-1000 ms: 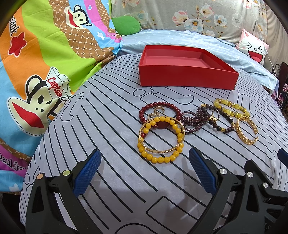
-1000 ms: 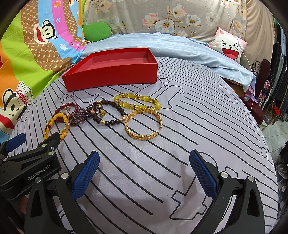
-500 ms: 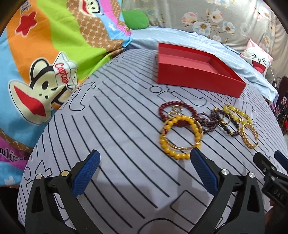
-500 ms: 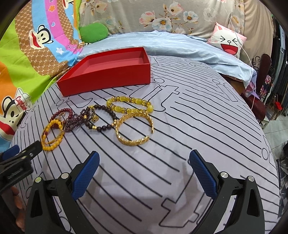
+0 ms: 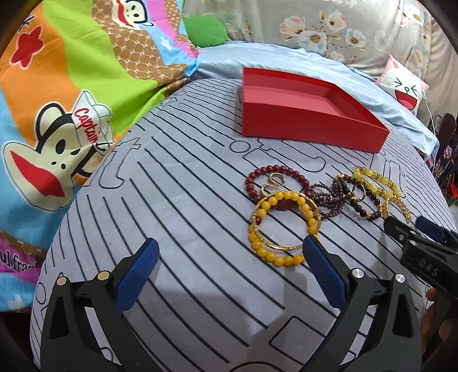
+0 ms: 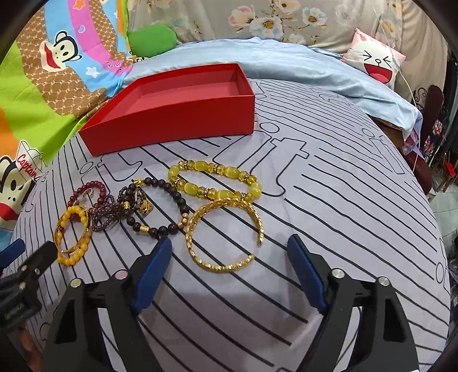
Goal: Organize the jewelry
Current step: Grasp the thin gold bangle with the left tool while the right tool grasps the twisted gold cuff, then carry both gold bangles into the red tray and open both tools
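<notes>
Both claws gape wide over a grey striped sheet, gripping nothing. The left claw sits just short of the yellow bead bracelet; the right claw faces the gold bangle. Only the right view shows that bangle whole. Farther off sits the red box, then floral cushions.

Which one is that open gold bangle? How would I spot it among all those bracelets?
Find the red box on the striped sheet; the bracelets lie in a row in front of it. The gold bangle is at the row's right end, nearest the right gripper. Unlike its beaded neighbours, it is a textured metal cuff with a gap.
</notes>
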Available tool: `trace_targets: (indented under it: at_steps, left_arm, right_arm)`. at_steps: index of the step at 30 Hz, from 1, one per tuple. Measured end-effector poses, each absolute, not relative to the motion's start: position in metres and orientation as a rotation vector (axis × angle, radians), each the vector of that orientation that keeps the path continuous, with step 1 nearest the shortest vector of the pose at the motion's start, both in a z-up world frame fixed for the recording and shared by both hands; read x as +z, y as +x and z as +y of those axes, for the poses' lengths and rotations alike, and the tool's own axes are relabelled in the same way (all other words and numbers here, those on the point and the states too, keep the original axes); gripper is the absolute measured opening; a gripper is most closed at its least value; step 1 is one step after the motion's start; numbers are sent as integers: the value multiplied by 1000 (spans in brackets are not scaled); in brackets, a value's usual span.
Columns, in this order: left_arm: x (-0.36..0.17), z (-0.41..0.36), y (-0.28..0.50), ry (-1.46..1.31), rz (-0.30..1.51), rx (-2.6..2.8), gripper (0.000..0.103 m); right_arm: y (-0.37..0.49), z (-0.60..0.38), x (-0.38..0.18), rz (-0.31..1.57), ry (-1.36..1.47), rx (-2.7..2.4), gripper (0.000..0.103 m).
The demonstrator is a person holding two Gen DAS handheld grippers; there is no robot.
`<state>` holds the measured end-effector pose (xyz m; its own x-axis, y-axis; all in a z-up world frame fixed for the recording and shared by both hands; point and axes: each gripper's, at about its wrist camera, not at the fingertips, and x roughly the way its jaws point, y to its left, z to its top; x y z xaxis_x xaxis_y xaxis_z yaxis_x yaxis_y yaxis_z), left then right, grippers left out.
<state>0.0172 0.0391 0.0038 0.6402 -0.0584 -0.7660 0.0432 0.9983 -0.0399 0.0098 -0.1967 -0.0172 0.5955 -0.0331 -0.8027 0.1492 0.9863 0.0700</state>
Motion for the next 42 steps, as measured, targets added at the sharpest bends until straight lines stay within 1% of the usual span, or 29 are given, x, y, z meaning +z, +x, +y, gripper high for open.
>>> trace_targets:
  at_steps: [4, 5, 6, 17, 18, 20, 22, 23, 24, 27, 42]
  left_arm:
    - [2, 33, 20, -15, 884, -81, 96]
    - [1, 31, 21, -15, 885, -87, 96]
    - [0, 30, 22, -13, 887, -91, 96]
    - [-4, 9, 37, 9, 891, -134, 95]
    - [-3, 8, 38, 6, 886, -137, 94]
    - [-3, 8, 41, -6, 888, -153, 87]
    - [-5, 9, 43, -25, 903, -170, 73]
    - [-4, 9, 43, -24, 896, -169, 71]
    - [-4, 10, 43, -30, 895, -181, 67]
    - [-3, 10, 41, -38, 891, -207, 58]
    - [18, 18, 31, -53, 836, -230, 58]
  right_arm:
    - [14, -196, -18, 931, 127, -112, 62]
    - [14, -196, -17, 928, 125, -111, 57]
    - [14, -196, -17, 927, 123, -112, 55]
    - [13, -197, -17, 925, 133, -109, 55]
    - [13, -197, -17, 925, 133, -109, 55]
    - [13, -197, -17, 926, 139, -111, 55]
    - [13, -197, -18, 927, 137, -112, 55]
    - [13, -197, -18, 927, 138, -113, 56]
    - [13, -197, -18, 927, 138, -112, 56]
    - [13, -197, -17, 927, 137, -112, 56]
    - [6, -198, -12, 906, 157, -96, 54]
